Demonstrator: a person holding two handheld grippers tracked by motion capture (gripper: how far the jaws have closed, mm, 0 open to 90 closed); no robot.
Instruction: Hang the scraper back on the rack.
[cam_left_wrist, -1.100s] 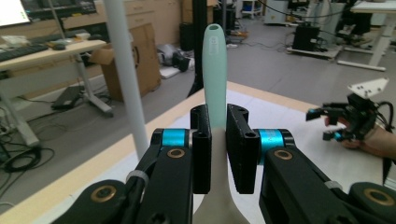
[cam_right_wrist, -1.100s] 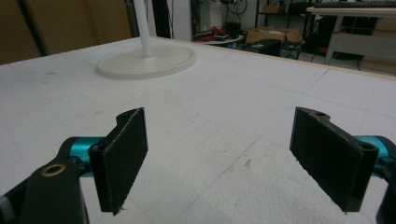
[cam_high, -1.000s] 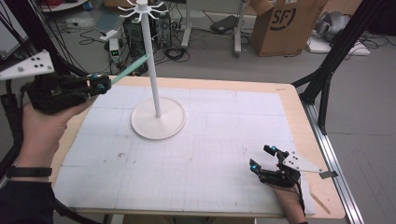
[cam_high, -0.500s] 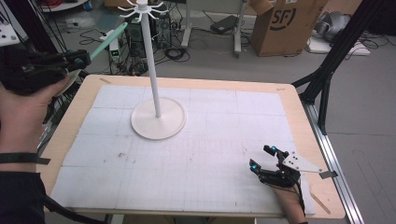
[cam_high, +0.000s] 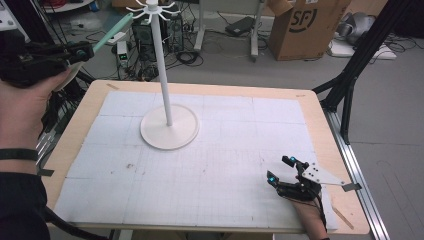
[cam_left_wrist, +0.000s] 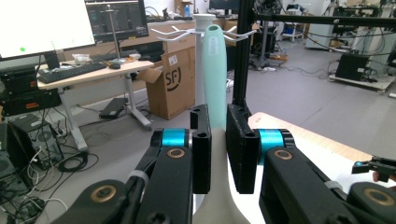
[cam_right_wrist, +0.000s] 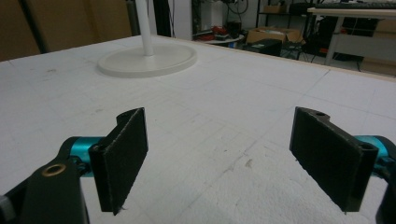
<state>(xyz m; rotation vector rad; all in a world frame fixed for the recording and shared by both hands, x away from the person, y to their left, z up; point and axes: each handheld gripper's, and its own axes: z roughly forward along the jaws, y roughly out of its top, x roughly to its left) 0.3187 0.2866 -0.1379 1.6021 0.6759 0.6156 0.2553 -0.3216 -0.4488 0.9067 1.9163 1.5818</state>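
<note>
The left hand-held gripper (cam_left_wrist: 217, 154) pinches one mint-green utensil (cam_left_wrist: 215, 74), apparently a spatula or spoon, at the handle where it widens into the pale head. The handle tip points toward the hook crown of the white stand (cam_high: 159, 60). In the high view the utensil (cam_high: 112, 31) is raised off the tabletop (cam_high: 305, 107) at the 10 o'clock corner. Judgement: light, stiff, smooth plastic or silicone; it could pivot between the pads, so grip near the head.

The right hand-held gripper (cam_high: 281, 170) rests at 4 o'clock, jaws spread, holding nothing.

Count: one utensil, one stand, two hand-held grippers.
</note>
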